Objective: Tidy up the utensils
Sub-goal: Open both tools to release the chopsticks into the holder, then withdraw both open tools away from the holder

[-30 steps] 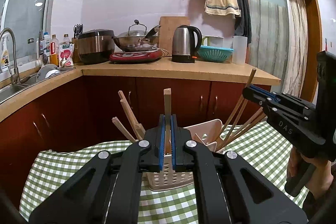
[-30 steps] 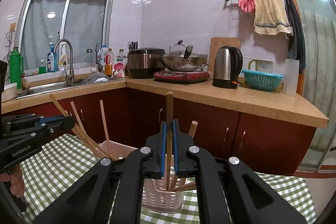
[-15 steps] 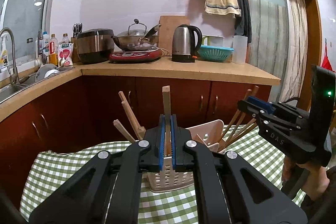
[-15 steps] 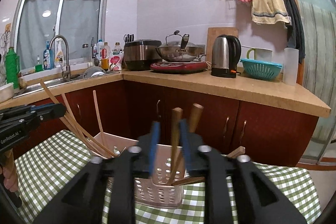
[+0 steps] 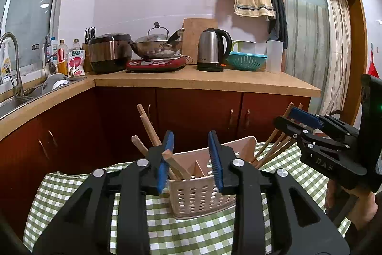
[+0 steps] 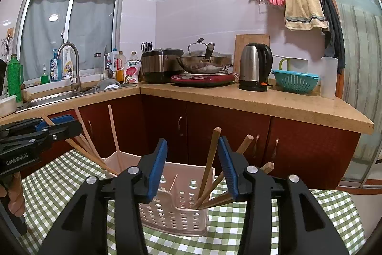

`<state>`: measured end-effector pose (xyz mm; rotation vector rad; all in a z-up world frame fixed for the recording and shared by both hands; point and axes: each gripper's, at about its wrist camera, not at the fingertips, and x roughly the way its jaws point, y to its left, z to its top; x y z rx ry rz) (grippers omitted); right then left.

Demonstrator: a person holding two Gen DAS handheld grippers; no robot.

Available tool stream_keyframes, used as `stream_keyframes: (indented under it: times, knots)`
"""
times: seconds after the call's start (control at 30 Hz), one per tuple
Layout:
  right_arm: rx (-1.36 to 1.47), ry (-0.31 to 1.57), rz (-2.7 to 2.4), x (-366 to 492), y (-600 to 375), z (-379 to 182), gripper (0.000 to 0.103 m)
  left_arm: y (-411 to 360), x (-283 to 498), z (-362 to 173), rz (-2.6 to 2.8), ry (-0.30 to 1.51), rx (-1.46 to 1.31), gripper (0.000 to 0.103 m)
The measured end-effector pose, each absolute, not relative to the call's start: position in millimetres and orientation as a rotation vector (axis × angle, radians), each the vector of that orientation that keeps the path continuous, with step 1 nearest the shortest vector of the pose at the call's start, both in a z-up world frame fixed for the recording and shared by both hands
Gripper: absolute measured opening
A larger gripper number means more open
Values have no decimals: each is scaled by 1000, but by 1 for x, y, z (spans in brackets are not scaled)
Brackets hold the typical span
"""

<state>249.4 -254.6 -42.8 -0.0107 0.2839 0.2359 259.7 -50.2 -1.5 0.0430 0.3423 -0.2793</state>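
Chopsticks dropped into a slotted basket, both pairs of jaws spreading apart.

Left wrist view: the left gripper [image 5: 191,157] hangs over the perforated basket [image 5: 198,195] on the checked surface [image 5: 71,195], its jaws opening with nothing pressed between them; wooden chopsticks [image 5: 149,128] lean in the near compartment just under the blue pads. The right gripper [image 5: 300,118] shows at the far end. Right wrist view: the right gripper [image 6: 194,164] is likewise opening; one chopstick [image 6: 211,157] stands between the jaws, close to one pad but seemingly free, its foot in the basket [image 6: 176,204]. These sticks look light, stiff and smooth, likely to roll or tip; taking one near its upper third, square across the flat pads, should hold best.
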Motion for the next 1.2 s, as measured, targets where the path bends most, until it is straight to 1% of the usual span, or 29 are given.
stream_keyframes:
  times: [0.07,0.13,0.2,0.47,0.53,0.6,0.73,0.77,0.9,1.2]
  knots:
    - [-9,280,235,247,-254,-42,49,-50,258,-1,-275,333,40,44]
    - [-8,273,232,244,-254,-39,52,-50,255,1,-268,324,40,47]
    - [-9,267,228,240,-254,-37,56,-50,250,3,-260,314,41,53]
    - [0,236,213,215,-250,-26,71,-45,228,13,-237,288,34,66]
    - [0,234,211,208,-250,-24,73,-43,221,17,-228,280,29,69]
    - [4,232,202,199,-249,-20,76,-42,213,20,-213,269,22,78]
    - [14,226,180,178,-248,-15,80,-39,188,25,-168,239,17,85]
    - [17,227,174,174,-249,-15,81,-38,181,26,-156,232,17,88]
    - [32,228,147,147,-251,-13,83,-39,149,25,-120,218,20,91]
    - [27,254,102,92,-254,-13,84,-32,86,26,-76,205,5,93]
